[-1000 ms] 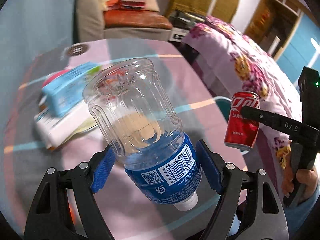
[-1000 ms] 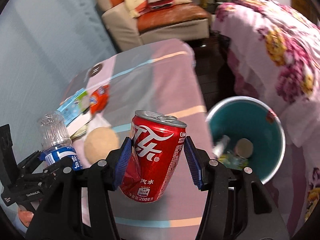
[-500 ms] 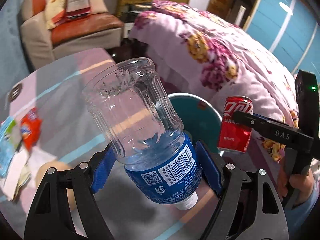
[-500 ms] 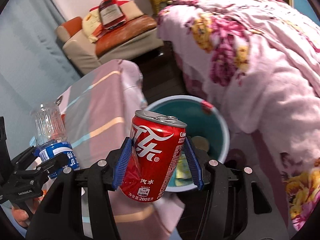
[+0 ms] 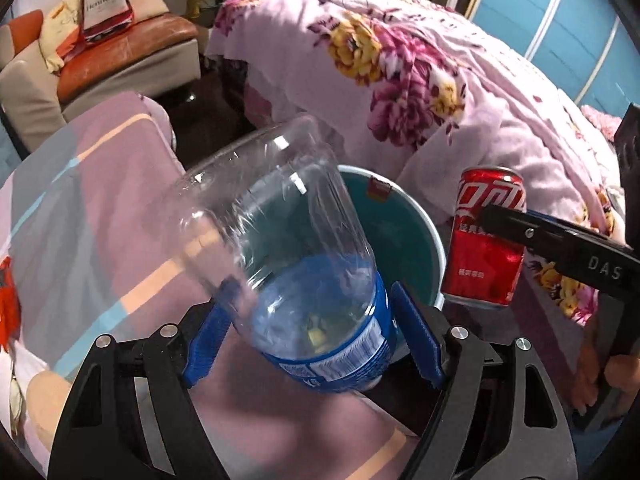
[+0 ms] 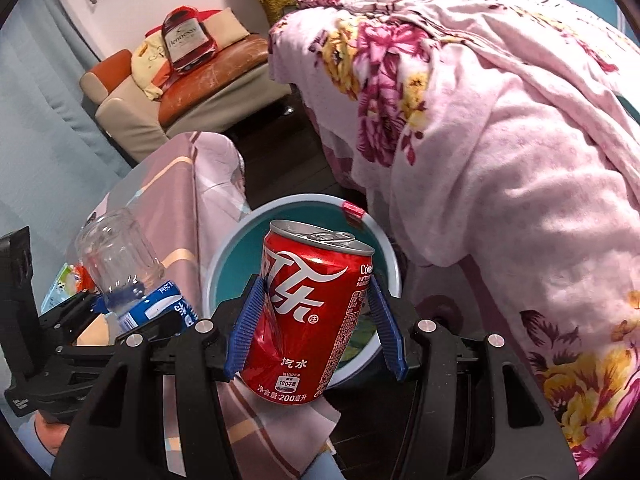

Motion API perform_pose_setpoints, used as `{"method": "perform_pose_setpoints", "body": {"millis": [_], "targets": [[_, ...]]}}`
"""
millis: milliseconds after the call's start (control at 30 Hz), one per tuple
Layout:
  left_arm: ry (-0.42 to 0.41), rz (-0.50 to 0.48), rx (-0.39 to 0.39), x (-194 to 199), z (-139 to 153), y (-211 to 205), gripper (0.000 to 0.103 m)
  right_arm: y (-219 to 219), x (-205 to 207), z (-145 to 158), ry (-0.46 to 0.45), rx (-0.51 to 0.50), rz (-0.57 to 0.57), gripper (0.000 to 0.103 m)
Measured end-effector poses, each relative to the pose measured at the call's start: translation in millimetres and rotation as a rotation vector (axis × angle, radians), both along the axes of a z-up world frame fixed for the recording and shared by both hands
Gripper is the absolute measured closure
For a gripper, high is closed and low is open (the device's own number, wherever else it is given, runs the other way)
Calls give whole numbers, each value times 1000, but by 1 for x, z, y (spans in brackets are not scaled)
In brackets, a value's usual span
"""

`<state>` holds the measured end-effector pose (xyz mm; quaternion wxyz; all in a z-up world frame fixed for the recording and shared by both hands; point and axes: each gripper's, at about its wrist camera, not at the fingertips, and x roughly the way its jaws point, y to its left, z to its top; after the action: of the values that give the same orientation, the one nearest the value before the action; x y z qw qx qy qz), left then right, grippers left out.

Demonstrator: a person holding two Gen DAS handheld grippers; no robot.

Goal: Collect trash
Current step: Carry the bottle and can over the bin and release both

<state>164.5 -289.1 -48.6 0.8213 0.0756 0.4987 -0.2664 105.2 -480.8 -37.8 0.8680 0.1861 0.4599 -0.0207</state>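
Note:
A clear plastic bottle with a blue label sits cap-down between the blue pads of my left gripper. It leans to the left, and the jaws are closing on it. The bottle also shows at the left of the right wrist view. My right gripper is shut on a dented red cola can, which stays upright. The can hangs just right of the bottle. Both are held above a teal trash bin, whose rim lies right behind the can. Some rubbish lies in the bin.
The bin stands on the dark floor between a table with a pink striped cloth and a bed under a floral blanket. A sofa stands behind. Snack packets lie on the table. A person's hand holds the right gripper.
Both grippers swung from over the table to above the bin, which now lies close under them. The bottle has tipped leftward in the left jaws. The can has kept its place in the right jaws.

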Motion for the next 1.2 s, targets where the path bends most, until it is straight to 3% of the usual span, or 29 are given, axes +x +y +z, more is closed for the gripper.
{"method": "perform_pose_setpoints", "body": {"millis": [300, 633, 1067, 1200], "targets": [[-1, -8, 13, 3, -6, -8, 29, -3, 2, 0, 11, -12, -3, 52], [-43, 63, 43, 2, 5, 18, 10, 4, 6, 1, 18, -20, 11, 52], [8, 136, 8, -4, 3, 68, 9, 30, 20, -13, 99, -19, 61, 50], [10, 151, -9, -6, 5, 83, 9, 38, 23, -15, 115, -10, 68, 40]]}}
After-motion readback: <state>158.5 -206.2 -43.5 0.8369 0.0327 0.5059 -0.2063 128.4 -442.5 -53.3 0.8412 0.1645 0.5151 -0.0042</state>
